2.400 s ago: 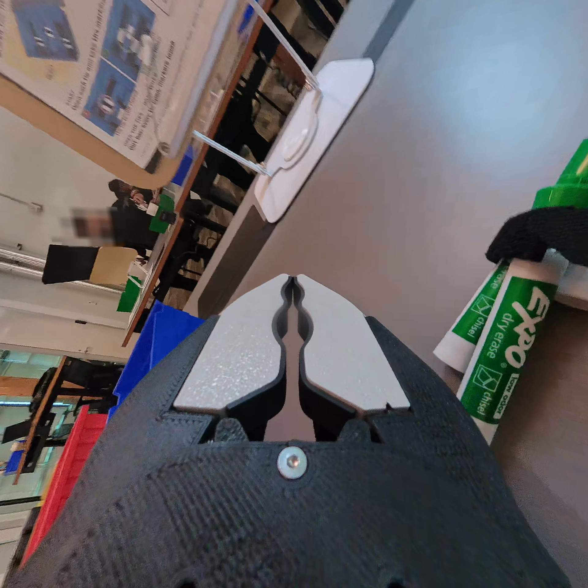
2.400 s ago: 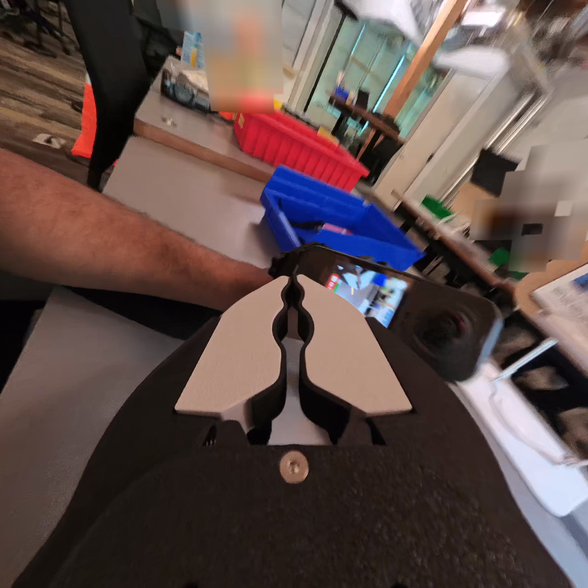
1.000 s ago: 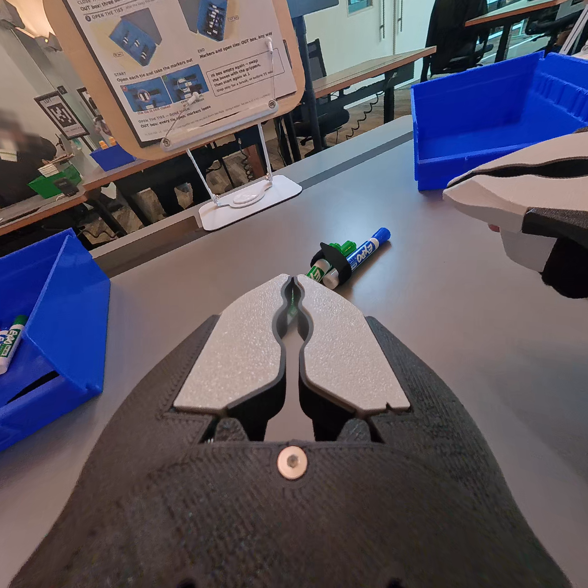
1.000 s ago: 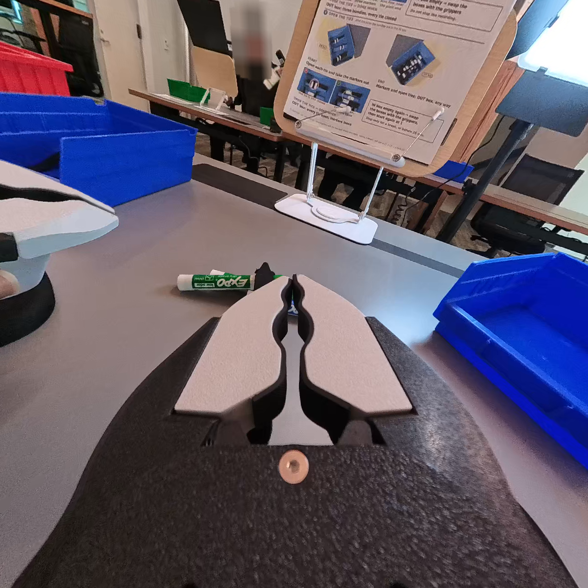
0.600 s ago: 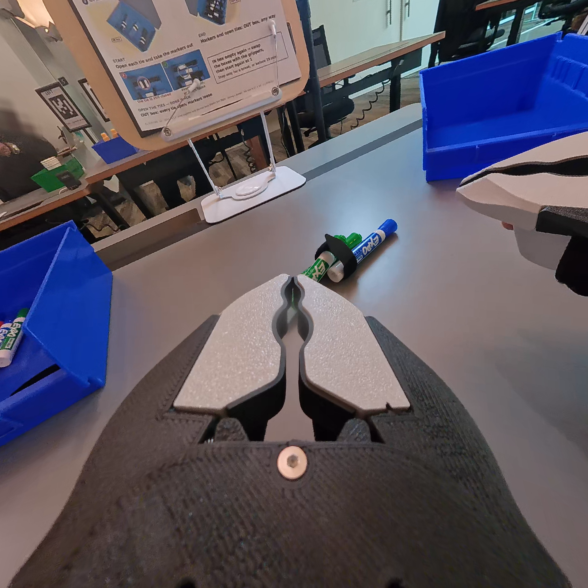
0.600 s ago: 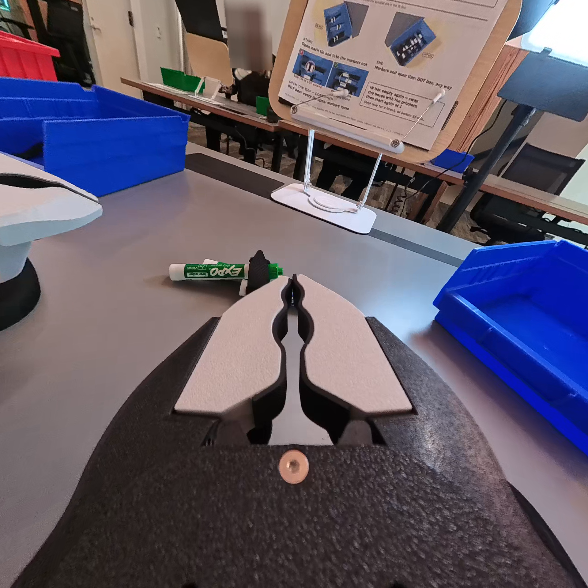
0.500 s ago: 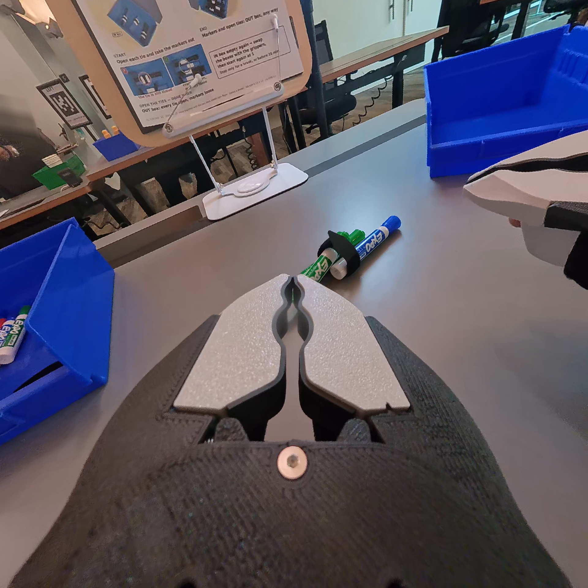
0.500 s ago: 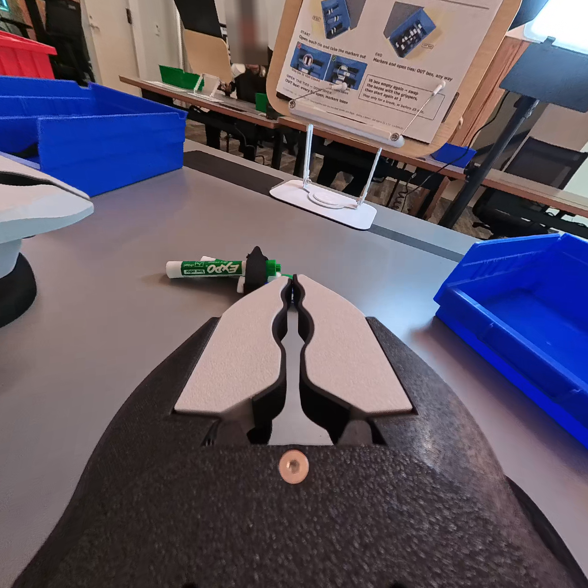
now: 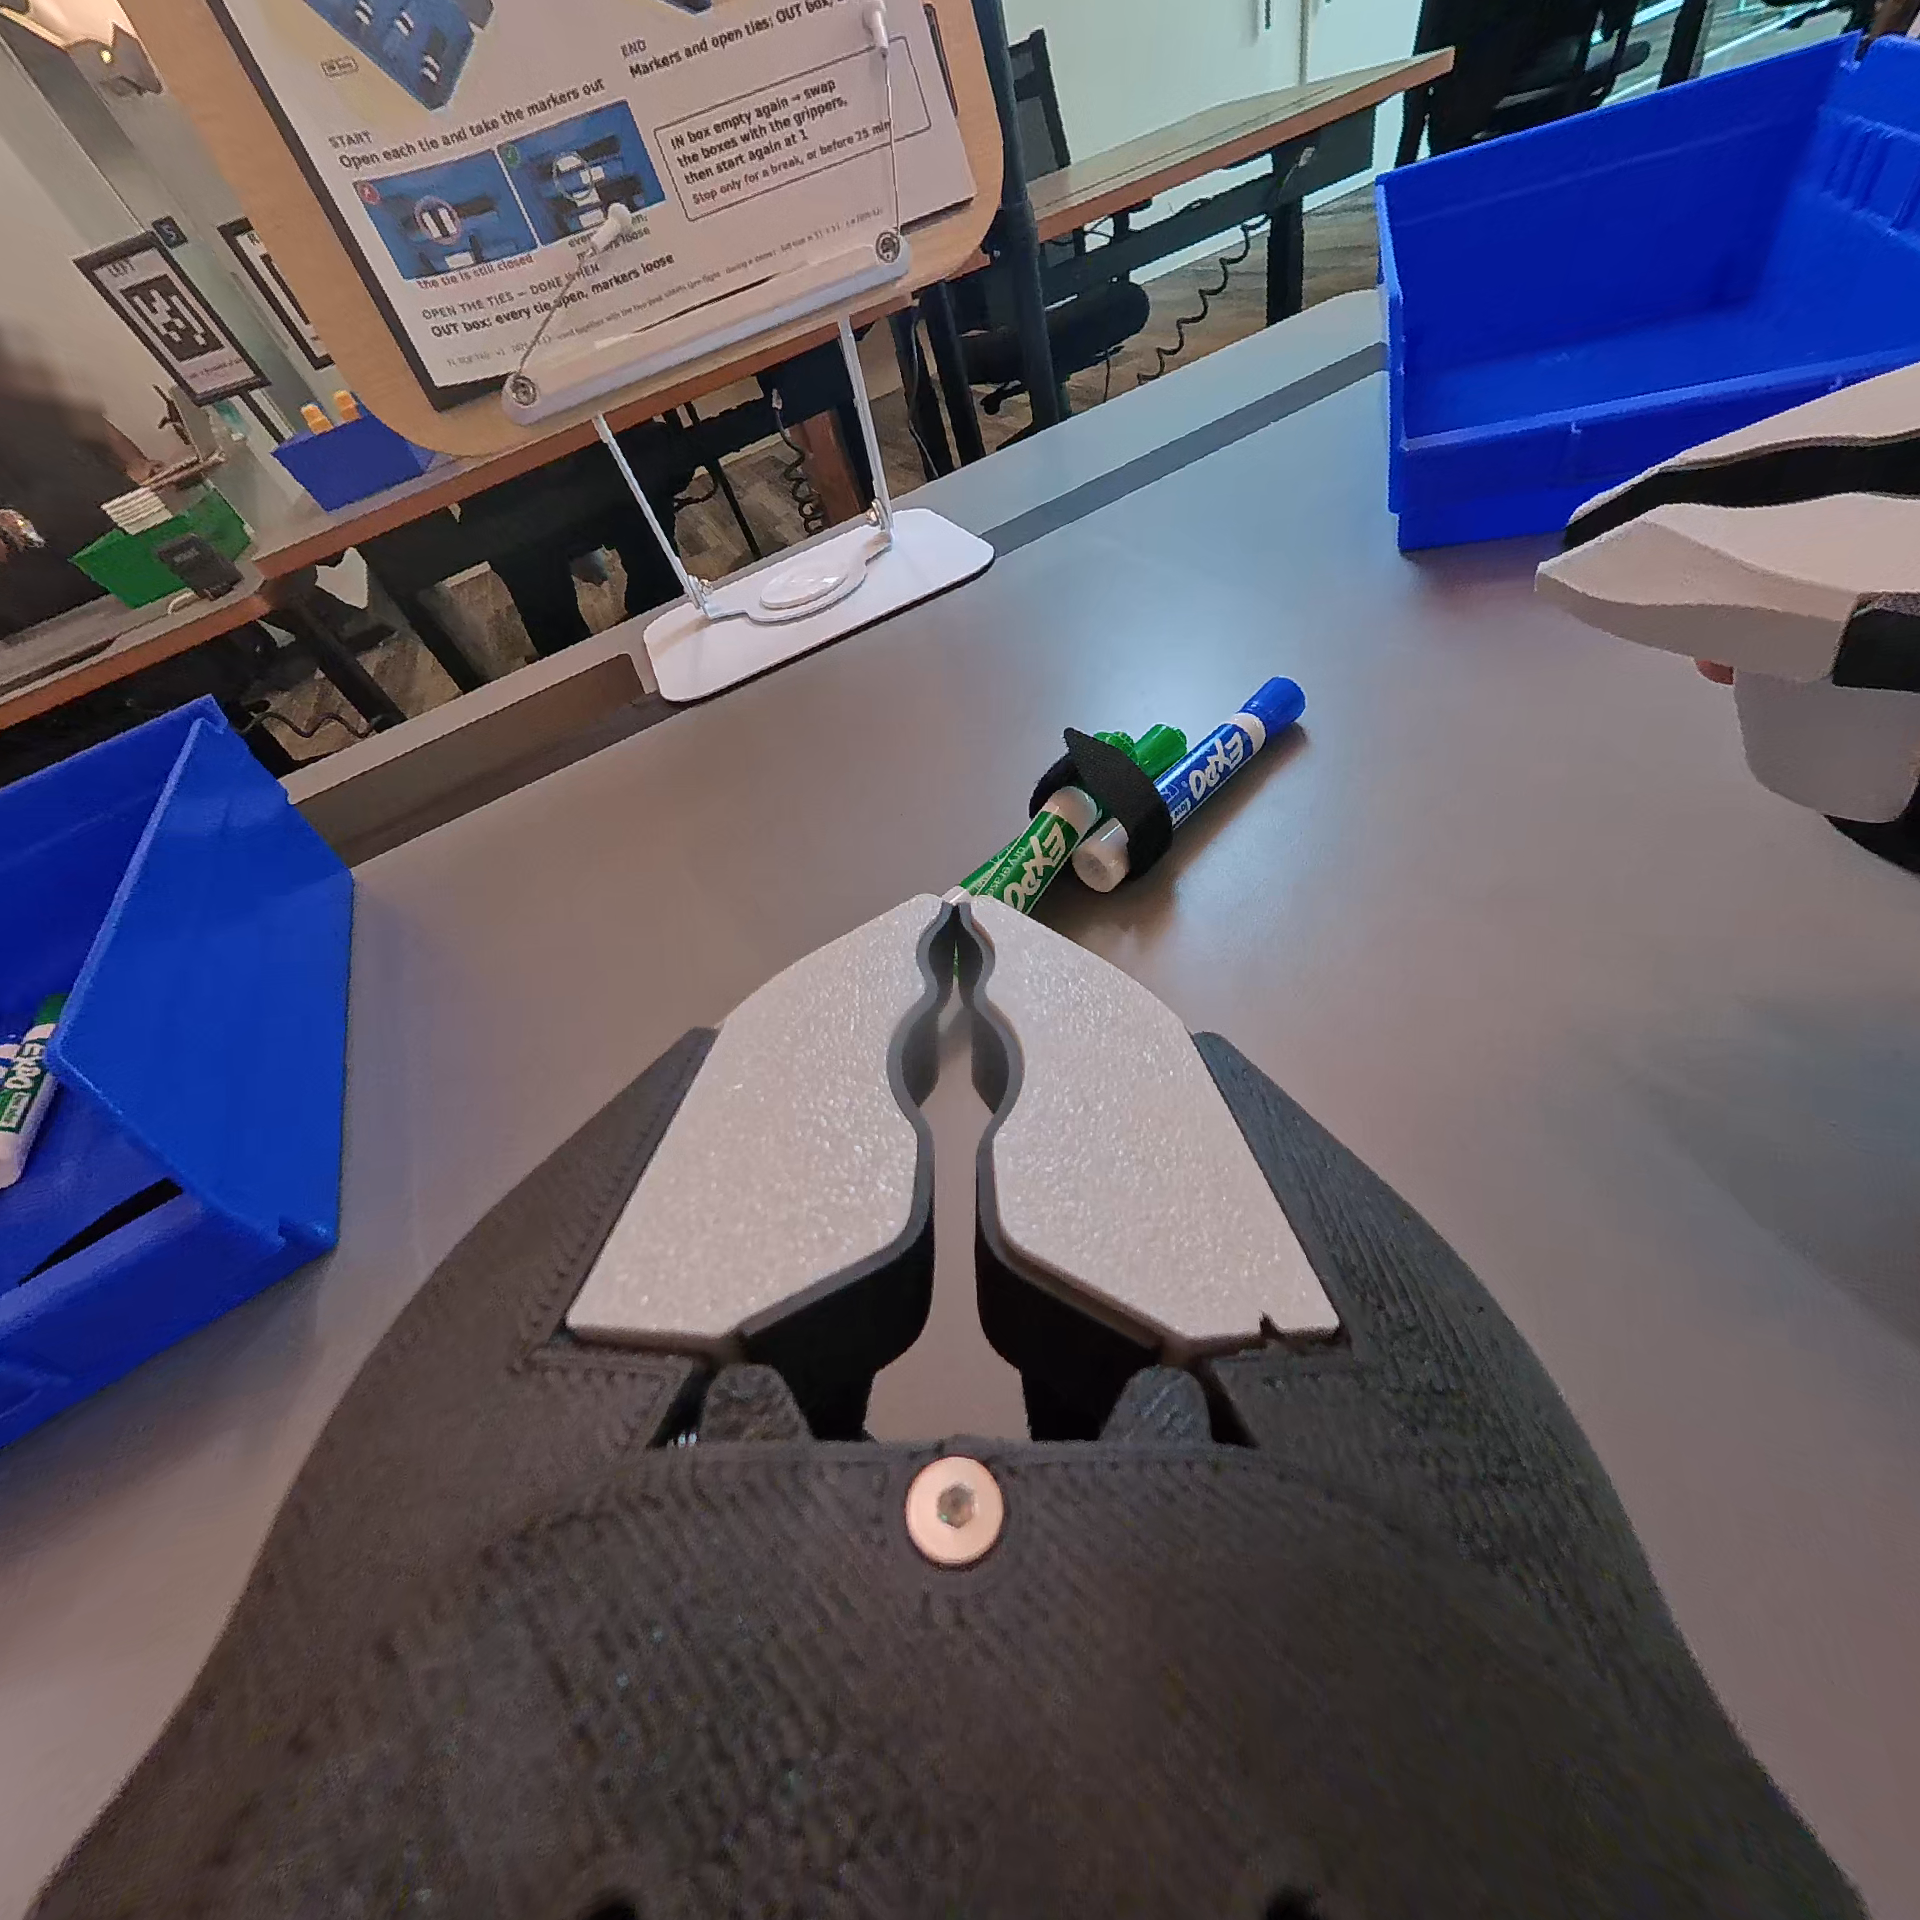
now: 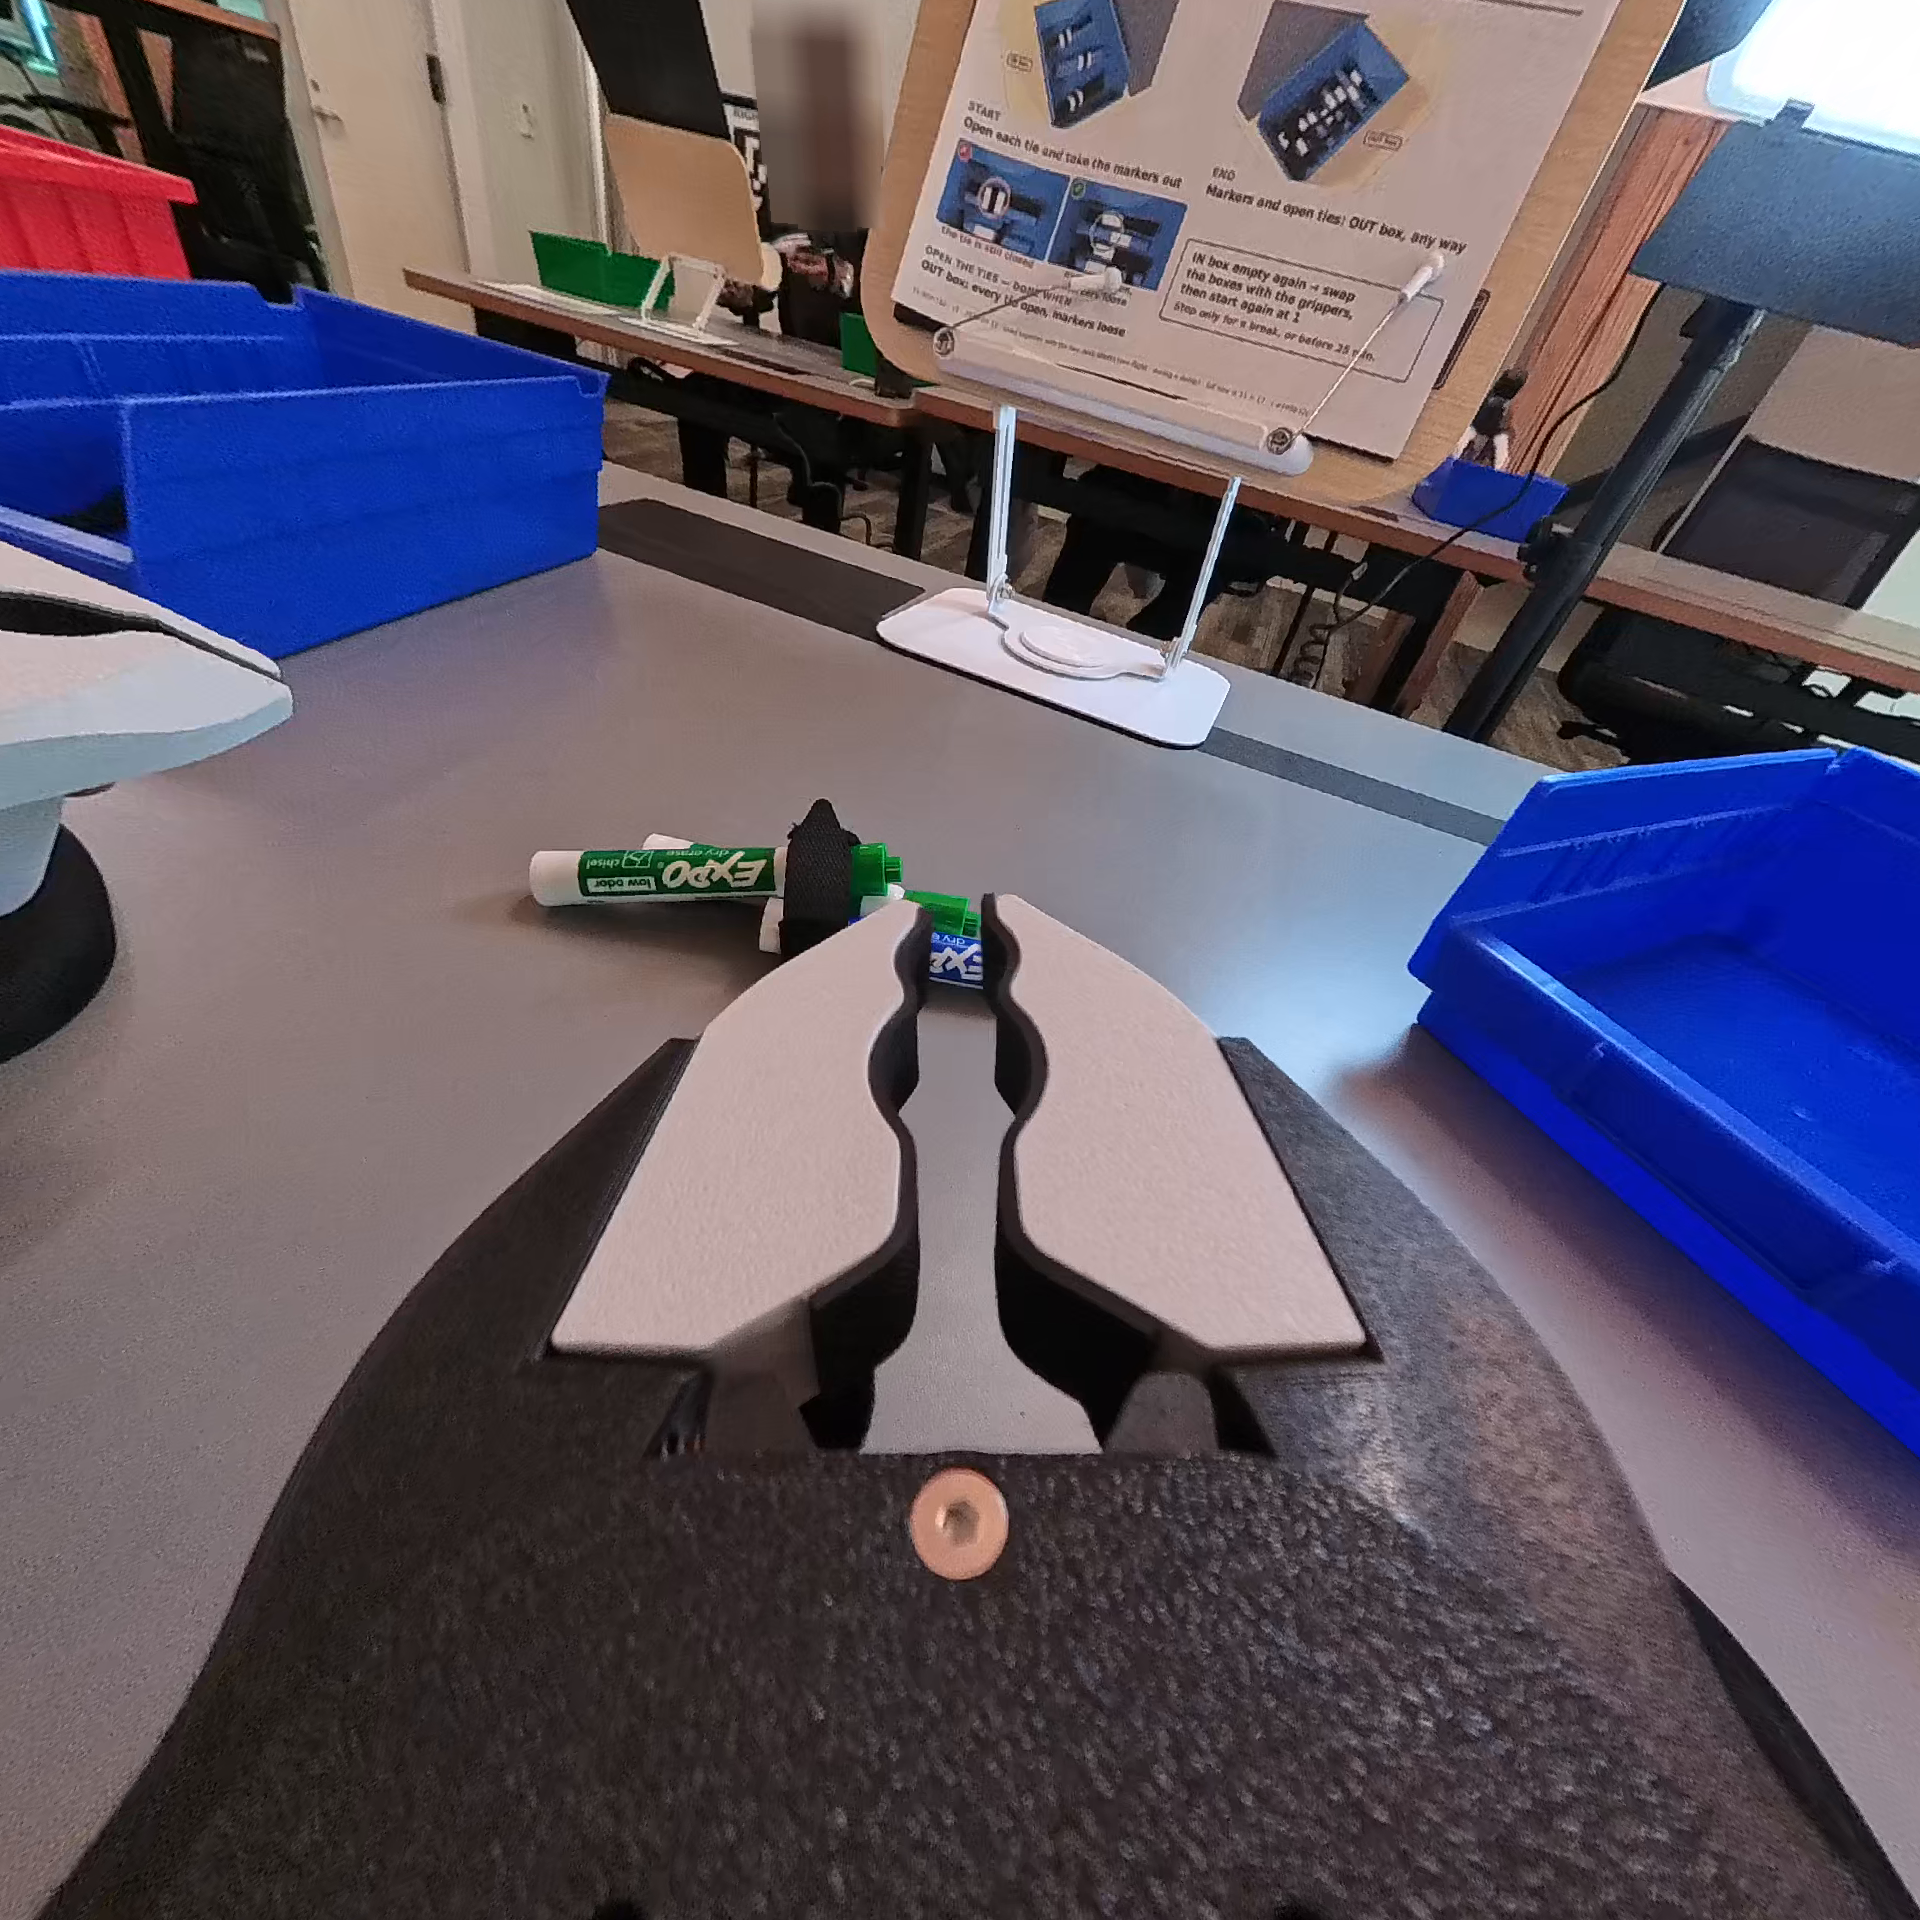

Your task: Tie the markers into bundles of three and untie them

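Note:
A bundle of two green markers and one blue marker [image 9: 1210,764] lies on the grey table, bound by a black strap [image 9: 1107,805]. My left gripper [image 9: 956,912] is shut and empty, its tips just short of the near green marker's end. My right gripper [image 10: 954,912] is slightly open and empty, its tips just in front of the bundle, with the strap [image 10: 816,873] just to their left. The blue marker [image 10: 956,961] shows through the gap. Each gripper also shows at the edge of the other's view: the right one [image 9: 1662,582] and the left one [image 10: 135,707].
A blue bin [image 9: 208,987] on the left holds loose markers [image 9: 21,1081]. Another blue bin [image 9: 1621,312] stands at the right; both show in the right wrist view too [image 10: 312,468] [image 10: 1662,1039]. An instruction board on a white stand [image 9: 810,603] stands behind the bundle. Some 15 cm of space lies between my two pairs of fingers. The strap [image 10: 816,873] is about 11 cm from my right fingertips. It turns up in the left wrist view [image 9: 1120,781] as well.
My right gripper's jaws have parted slightly. The other gripper has slid towards the edge of each view. The bundle has not moved.

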The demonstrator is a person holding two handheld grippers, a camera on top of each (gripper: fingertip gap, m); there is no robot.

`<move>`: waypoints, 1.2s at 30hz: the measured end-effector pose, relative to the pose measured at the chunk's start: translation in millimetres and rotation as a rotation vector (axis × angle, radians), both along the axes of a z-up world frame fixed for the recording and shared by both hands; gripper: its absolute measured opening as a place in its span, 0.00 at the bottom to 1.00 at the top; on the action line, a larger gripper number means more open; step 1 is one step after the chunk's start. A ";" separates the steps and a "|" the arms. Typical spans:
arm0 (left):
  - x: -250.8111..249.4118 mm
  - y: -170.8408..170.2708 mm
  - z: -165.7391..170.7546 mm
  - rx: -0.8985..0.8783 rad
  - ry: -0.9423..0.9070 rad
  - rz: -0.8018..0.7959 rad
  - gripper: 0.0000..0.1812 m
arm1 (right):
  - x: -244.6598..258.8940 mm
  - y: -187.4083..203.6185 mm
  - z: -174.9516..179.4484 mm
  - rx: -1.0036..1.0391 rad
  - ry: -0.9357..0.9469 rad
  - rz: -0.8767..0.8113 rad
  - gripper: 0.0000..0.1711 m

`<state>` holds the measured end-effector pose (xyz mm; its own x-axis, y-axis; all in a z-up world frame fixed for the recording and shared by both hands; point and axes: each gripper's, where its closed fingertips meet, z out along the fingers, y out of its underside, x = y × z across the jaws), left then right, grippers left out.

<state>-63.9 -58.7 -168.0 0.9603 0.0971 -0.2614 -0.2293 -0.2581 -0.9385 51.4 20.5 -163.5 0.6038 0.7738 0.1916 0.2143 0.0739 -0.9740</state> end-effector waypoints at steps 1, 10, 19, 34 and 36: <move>0.3 -0.1 -0.2 0.000 0.000 -0.003 0.00 | 0.3 -0.2 -0.3 -0.001 0.000 0.002 0.06; -0.7 1.7 -3.7 -0.011 0.010 -0.006 0.00 | 2.0 -0.4 -5.4 -0.013 -0.003 0.008 0.07; -4.7 8.3 -12.7 -0.052 0.013 -0.003 0.08 | 1.7 0.5 -8.8 -0.017 -0.007 0.015 0.08; -39.0 53.1 -3.6 -0.230 0.346 0.132 0.00 | -52.7 -165.7 69.3 0.117 0.070 0.696 0.00; -40.9 57.1 -8.9 -0.249 0.373 0.140 0.00 | -61.5 -171.5 66.0 0.111 0.020 0.694 0.00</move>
<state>-104.8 -1.6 -176.9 0.7783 0.1098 -0.6183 -0.4861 -0.5180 -0.7039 -10.1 -151.0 -97.5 -0.0182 0.9582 0.2856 0.0641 0.2862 -0.9560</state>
